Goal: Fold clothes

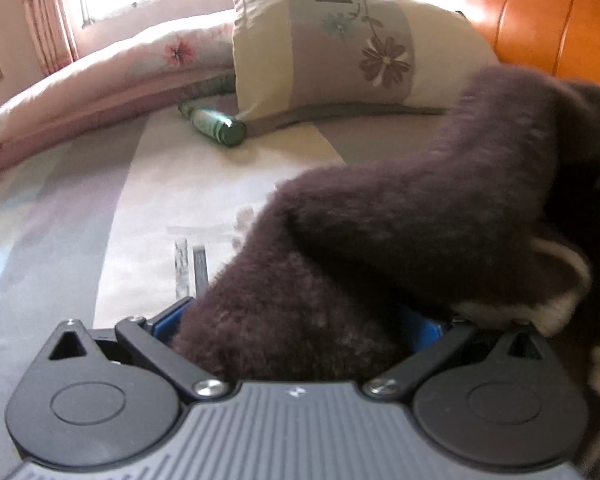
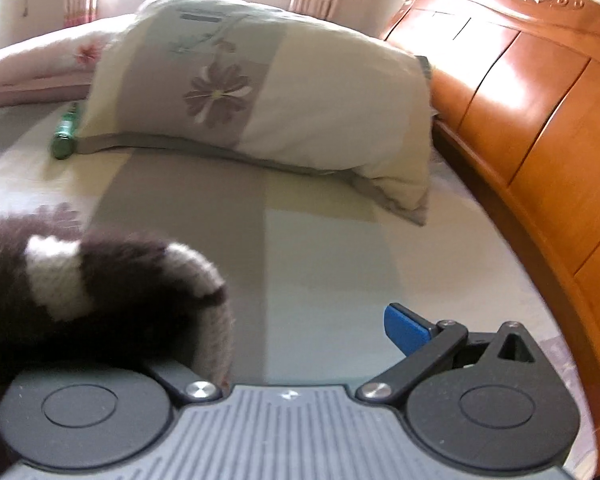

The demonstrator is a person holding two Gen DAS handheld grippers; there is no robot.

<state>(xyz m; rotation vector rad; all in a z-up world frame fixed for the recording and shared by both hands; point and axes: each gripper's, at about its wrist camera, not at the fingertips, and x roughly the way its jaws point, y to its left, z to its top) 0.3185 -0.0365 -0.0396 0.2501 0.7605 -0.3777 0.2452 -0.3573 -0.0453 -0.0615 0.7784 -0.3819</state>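
A fuzzy dark purple-brown garment point(image 1: 400, 220) with white patches lies bunched on the bed sheet point(image 1: 180, 184), filling the right half of the left wrist view. My left gripper point(image 1: 296, 320) is open, its blue fingers point(image 1: 168, 316) spread wide, and a fold of the garment fills the gap between them. In the right wrist view the same garment point(image 2: 80, 280) sits at the lower left and hides the left finger. My right gripper point(image 2: 284, 328) is open; only its right blue finger point(image 2: 404, 328) shows, above the bare sheet point(image 2: 320, 260).
A flowered pillow point(image 1: 340, 48) point(image 2: 260, 92) lies at the head of the bed, with a green bottle point(image 1: 220, 126) point(image 2: 64, 136) by its left corner. A pink quilt point(image 1: 100, 80) is rolled up at the back left. An orange wooden headboard point(image 2: 540, 120) runs along the right.
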